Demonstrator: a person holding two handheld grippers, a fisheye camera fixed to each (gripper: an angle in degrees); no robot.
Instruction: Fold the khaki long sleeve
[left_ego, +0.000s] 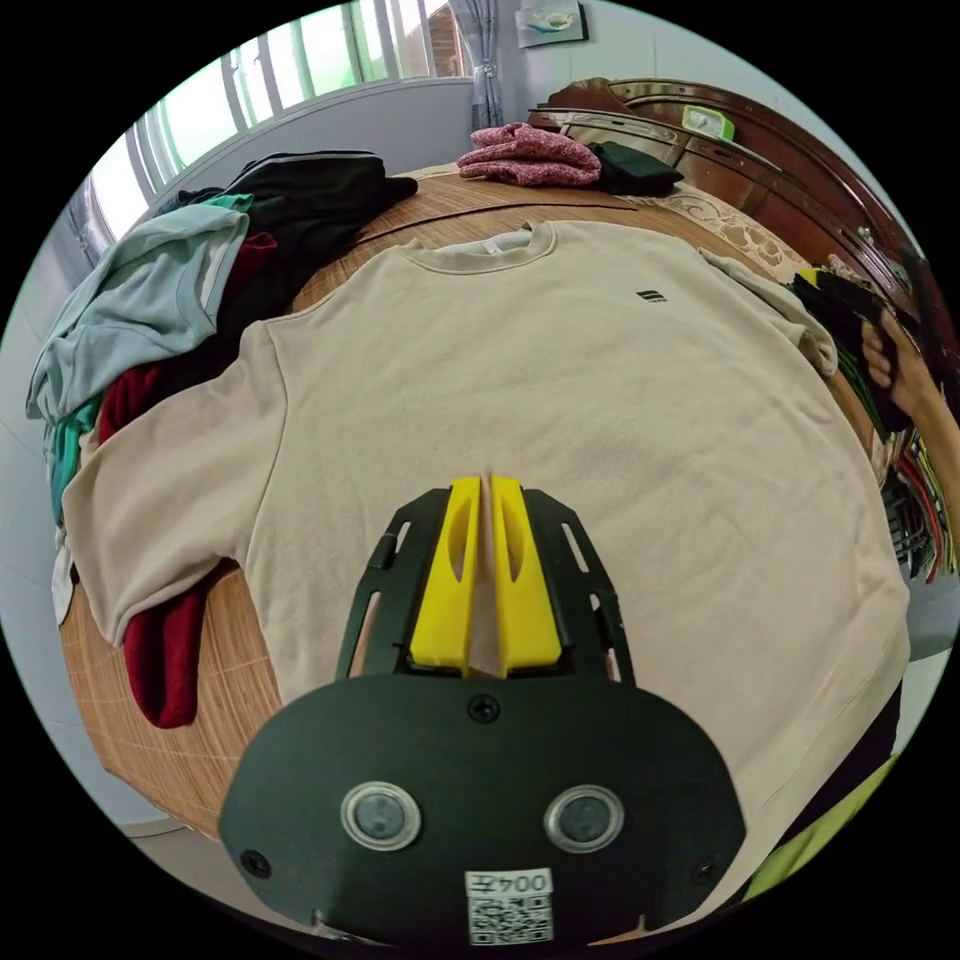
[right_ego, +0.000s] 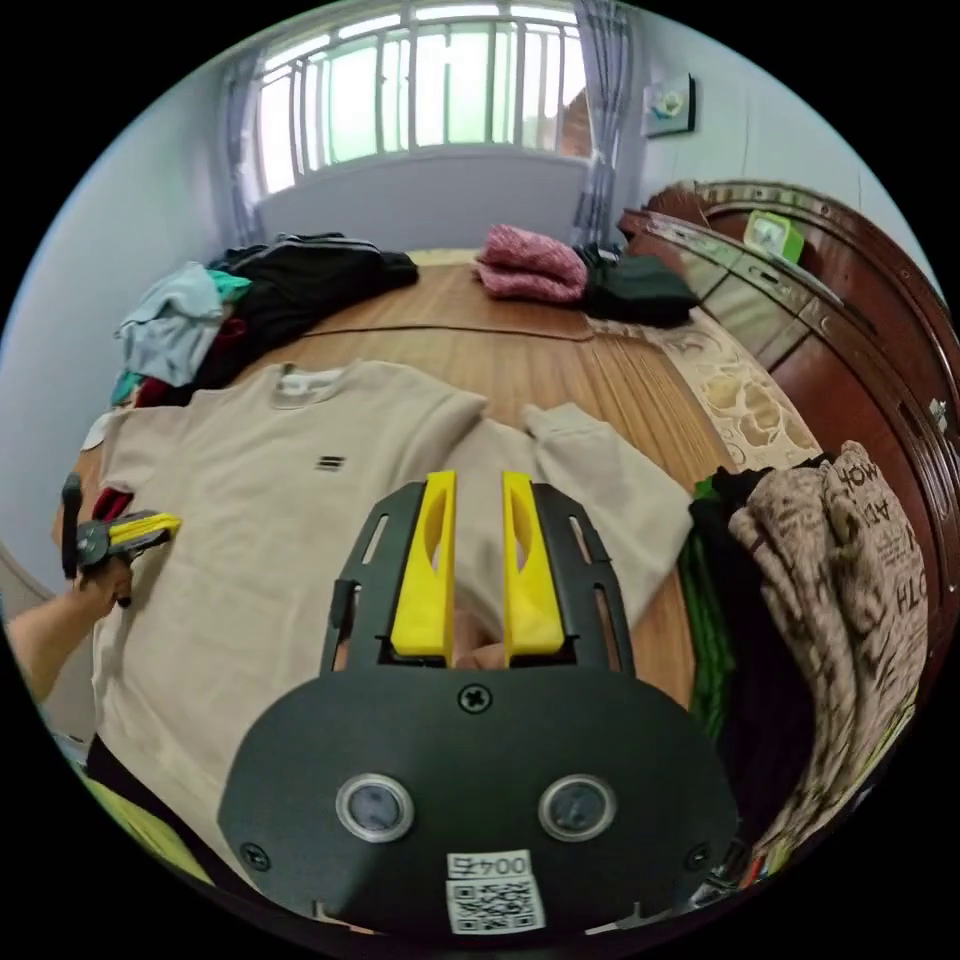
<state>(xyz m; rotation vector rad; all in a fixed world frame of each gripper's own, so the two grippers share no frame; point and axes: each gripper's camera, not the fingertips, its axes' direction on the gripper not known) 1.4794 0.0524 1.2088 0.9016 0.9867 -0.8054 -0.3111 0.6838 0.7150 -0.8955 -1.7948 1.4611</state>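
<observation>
Sweatshirt in khaki lies spread face-up on a woven bed mat, collar at twelve o'clock in the left gripper view. The left gripper hovers over the garment's lower chest, yellow jaws nearly together with a thin gap, gripping nothing. In the right gripper view, the right gripper hangs above the crumpled sleeve, jaws slightly apart and empty, the shirt's body toward nine o'clock. Piled clothes sit at ten o'clock.
</observation>
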